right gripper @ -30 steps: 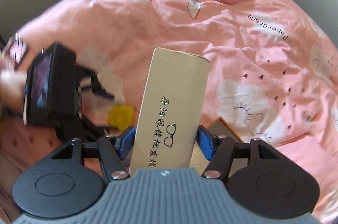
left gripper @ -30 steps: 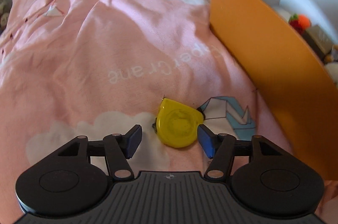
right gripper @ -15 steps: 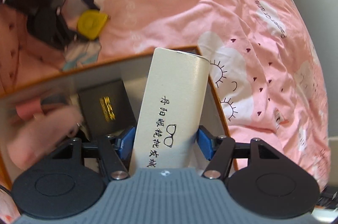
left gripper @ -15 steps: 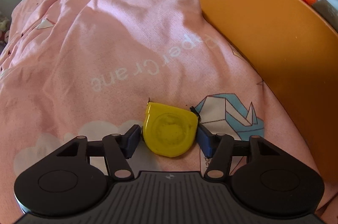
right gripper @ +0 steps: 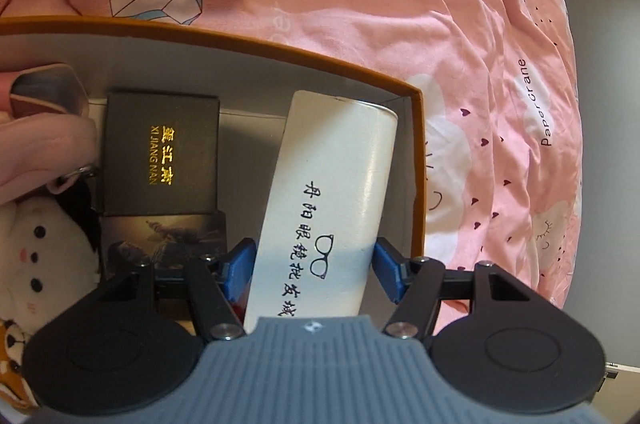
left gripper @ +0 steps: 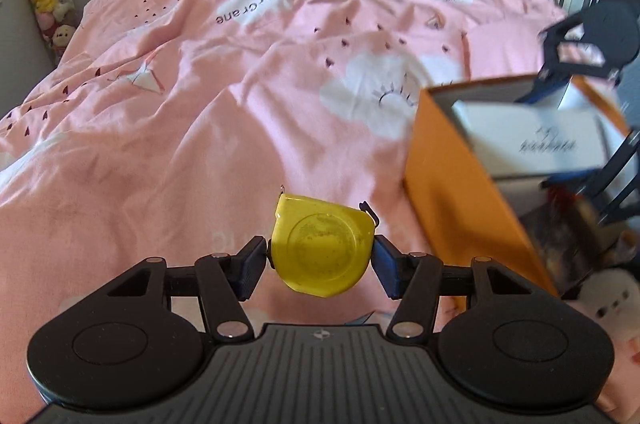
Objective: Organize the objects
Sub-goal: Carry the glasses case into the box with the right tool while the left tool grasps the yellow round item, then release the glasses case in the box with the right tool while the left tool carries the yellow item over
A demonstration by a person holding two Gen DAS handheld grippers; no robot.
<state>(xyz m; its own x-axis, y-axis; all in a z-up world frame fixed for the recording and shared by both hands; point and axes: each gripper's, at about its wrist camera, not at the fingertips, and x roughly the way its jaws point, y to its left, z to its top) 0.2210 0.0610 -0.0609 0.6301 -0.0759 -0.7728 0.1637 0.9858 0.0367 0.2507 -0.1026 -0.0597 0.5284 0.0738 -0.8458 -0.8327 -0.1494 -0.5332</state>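
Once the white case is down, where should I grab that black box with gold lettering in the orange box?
Judging from the right wrist view, take the black box across its two long sides, coming straight down from above. It lies flat, lettering up, in the orange box. The white glasses case and pink plush flank it closely, so finger room looks tight.
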